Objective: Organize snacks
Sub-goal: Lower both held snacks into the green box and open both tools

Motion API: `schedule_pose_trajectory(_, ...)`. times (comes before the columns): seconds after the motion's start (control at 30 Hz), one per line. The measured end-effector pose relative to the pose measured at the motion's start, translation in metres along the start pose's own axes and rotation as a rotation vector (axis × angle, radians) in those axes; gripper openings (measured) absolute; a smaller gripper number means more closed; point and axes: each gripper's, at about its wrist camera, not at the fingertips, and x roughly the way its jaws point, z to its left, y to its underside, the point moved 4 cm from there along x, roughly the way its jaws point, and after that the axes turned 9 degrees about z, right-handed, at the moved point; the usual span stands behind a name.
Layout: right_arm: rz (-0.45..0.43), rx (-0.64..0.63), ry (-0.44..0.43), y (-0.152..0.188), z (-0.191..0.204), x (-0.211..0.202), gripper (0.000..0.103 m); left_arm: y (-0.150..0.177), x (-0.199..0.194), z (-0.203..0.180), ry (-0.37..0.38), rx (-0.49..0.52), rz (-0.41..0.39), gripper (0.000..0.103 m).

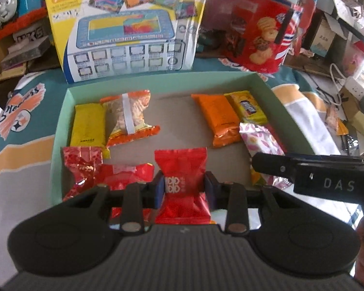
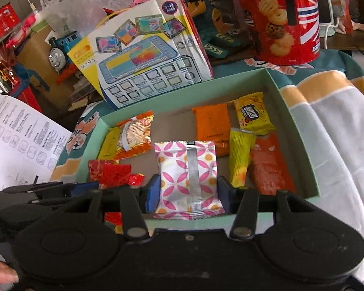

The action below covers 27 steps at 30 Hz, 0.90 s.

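My left gripper (image 1: 183,189) is shut on a red packet with a white pattern (image 1: 182,169), held just above the near part of the green tray (image 1: 60,121). My right gripper (image 2: 188,191) is shut on a white packet with pink petals (image 2: 189,169) over the tray's near wall (image 2: 301,131). In the left wrist view, one of the right gripper's fingers (image 1: 274,165) reaches in from the right over that pink packet (image 1: 262,143). Inside the tray lie a yellow packet (image 1: 87,126), a clear-fronted cracker packet (image 1: 131,116), an orange packet (image 1: 220,118), a yellow biscuit packet (image 1: 248,108) and crumpled red packets (image 1: 89,167).
A yellow-green stick packet (image 2: 240,155) and an orange-red packet (image 2: 269,165) lie at the tray's right side. Behind the tray stand a toy box (image 1: 126,31), a red cookie tin (image 1: 262,34) and a toy train (image 1: 14,2). A printed sheet (image 2: 19,140) lies left; cables (image 1: 337,80) right.
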Motion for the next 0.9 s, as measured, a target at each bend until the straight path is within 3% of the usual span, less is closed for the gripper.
schedule_pose_trajectory(0.1,0.000,0.007,0.009,-0.006,-0.003,0.010,0.049,-0.003,0.011,0.002,-0.007,-0.004,0.019,0.034)
schedule_pose_trajectory(0.13,-0.002,0.007,0.012,-0.006,-0.003,0.011,0.052,-0.004,0.014,0.002,-0.013,-0.007,0.022,0.039)
schedule_pose_trajectory(0.2,-0.005,0.019,0.015,-0.008,-0.005,0.014,0.058,-0.005,0.016,0.003,-0.036,-0.014,0.024,0.069)
schedule_pose_trajectory(0.23,-0.008,0.028,0.008,-0.008,-0.006,0.013,0.066,-0.005,0.015,0.003,-0.052,-0.018,0.016,0.088)
schedule_pose_trajectory(0.27,-0.016,0.036,0.000,-0.009,-0.007,0.010,0.072,-0.005,0.012,0.003,-0.068,-0.017,-0.002,0.099)
schedule_pose_trajectory(0.3,-0.032,0.040,-0.003,-0.008,-0.007,0.007,0.083,-0.005,0.008,0.002,-0.077,-0.012,-0.019,0.101)
schedule_pose_trajectory(0.33,-0.049,0.038,0.001,-0.008,-0.006,0.002,0.091,-0.005,0.005,0.001,-0.080,-0.009,-0.027,0.103)
schedule_pose_trajectory(0.47,-0.087,0.022,0.029,-0.006,-0.005,-0.012,0.103,-0.001,-0.005,-0.001,-0.068,-0.014,-0.030,0.103)
schedule_pose_trajectory(0.9,-0.093,0.040,0.034,0.023,-0.006,-0.051,0.103,0.028,-0.040,-0.017,-0.051,-0.007,-0.044,0.103)
